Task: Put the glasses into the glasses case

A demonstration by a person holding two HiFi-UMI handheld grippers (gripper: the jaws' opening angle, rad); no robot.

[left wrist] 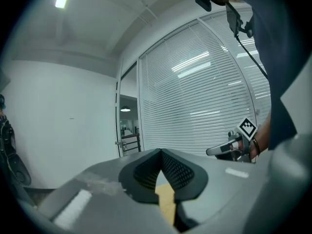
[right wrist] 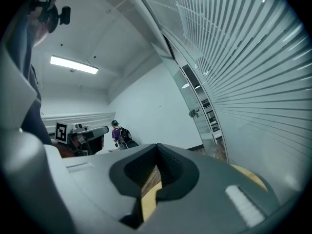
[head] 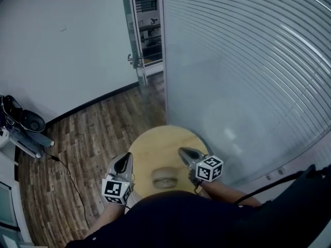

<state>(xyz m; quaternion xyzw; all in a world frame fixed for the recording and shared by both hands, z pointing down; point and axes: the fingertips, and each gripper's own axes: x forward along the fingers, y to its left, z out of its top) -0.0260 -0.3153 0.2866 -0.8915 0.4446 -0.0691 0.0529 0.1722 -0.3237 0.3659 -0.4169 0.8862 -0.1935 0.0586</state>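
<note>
I stand over a small round table (head: 155, 146) made of light wood. I hold one gripper in each hand, and both hang above the table, one on each side.

My left gripper (head: 124, 163) is at the left edge of the table. In the left gripper view its two jaws are shut, with the tips touching. Nothing is between them. Lower down, a bit of the yellow table top shows through a small gap behind the tips.

My right gripper (head: 186, 153) is at the right side of the table. In the right gripper view its jaws are shut too, tip against tip, and they hold nothing. Each gripper can see the other one across the table.

The glasses case (head: 164, 180) lies on the table close to my body, between the two grippers. Neither gripper touches it. It looks like a blurry, brownish oval from the head view. I cannot tell if it is open or closed, and I cannot pick out the glasses.

A big glass wall (head: 248, 61) with thin white stripes is to my right. The wood floor (head: 93, 133) is brown. Far off, a person with a backpack (right wrist: 118, 134) stands by a white wall.
</note>
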